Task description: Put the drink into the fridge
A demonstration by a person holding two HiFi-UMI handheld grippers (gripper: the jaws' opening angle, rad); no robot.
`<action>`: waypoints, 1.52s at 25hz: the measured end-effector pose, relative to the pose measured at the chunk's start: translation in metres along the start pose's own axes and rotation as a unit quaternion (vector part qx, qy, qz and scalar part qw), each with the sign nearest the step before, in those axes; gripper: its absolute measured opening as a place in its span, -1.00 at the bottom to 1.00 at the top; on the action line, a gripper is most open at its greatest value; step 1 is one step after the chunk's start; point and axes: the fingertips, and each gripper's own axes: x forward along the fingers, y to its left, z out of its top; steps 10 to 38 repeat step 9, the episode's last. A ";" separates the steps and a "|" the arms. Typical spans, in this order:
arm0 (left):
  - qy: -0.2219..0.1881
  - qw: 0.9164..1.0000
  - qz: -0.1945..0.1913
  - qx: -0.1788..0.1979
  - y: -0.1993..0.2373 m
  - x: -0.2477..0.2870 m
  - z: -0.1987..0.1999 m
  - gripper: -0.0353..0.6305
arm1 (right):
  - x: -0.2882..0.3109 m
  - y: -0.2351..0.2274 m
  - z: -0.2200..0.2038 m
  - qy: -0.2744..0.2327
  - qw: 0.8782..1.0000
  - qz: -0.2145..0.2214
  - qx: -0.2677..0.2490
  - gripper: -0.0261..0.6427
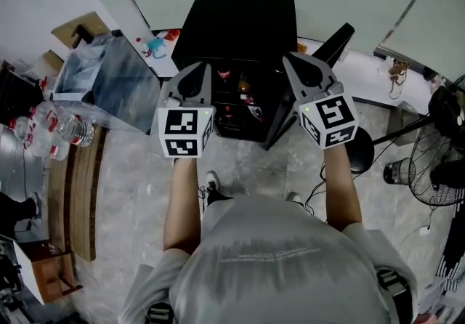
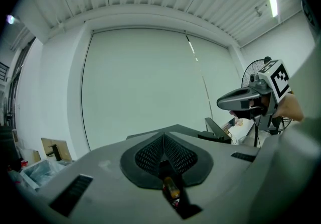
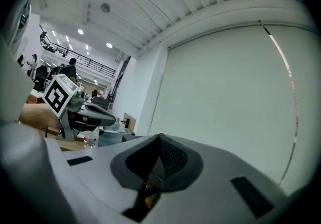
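Ahead on the grey floor [image 1: 138, 192] the black fridge [image 1: 236, 21] stands with its door [image 1: 340, 38] open. My left gripper [image 1: 196, 68] and right gripper [image 1: 292, 59] are both closed, holding nothing. Bottles of drink [image 1: 62, 130] wait on the bench [image 1: 76, 192] at my left, nearer the left gripper.

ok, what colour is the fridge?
Black. The fridge shows a plain black top and door, clearest in the head view.
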 end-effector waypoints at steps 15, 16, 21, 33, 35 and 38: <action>0.009 1.000 -0.005 -0.005 0.004 0.011 -0.012 -0.85 | 0.014 0.001 -0.009 0.006 1.000 0.011 0.003 -0.92; 0.009 1.000 -0.005 -0.005 0.004 0.011 -0.012 -0.85 | 0.014 0.001 -0.009 0.006 1.000 0.011 0.003 -0.92; 0.009 1.000 -0.005 -0.005 0.004 0.011 -0.012 -0.85 | 0.014 0.001 -0.009 0.006 1.000 0.011 0.003 -0.92; 0.009 1.000 -0.005 -0.005 0.004 0.011 -0.012 -0.85 | 0.014 0.001 -0.009 0.006 1.000 0.011 0.003 -0.92; 0.009 1.000 -0.005 -0.005 0.004 0.011 -0.012 -0.85 | 0.014 0.001 -0.009 0.006 1.000 0.011 0.003 -0.92; 0.009 1.000 -0.005 -0.005 0.004 0.011 -0.012 -0.85 | 0.014 0.001 -0.009 0.006 1.000 0.011 0.003 -0.92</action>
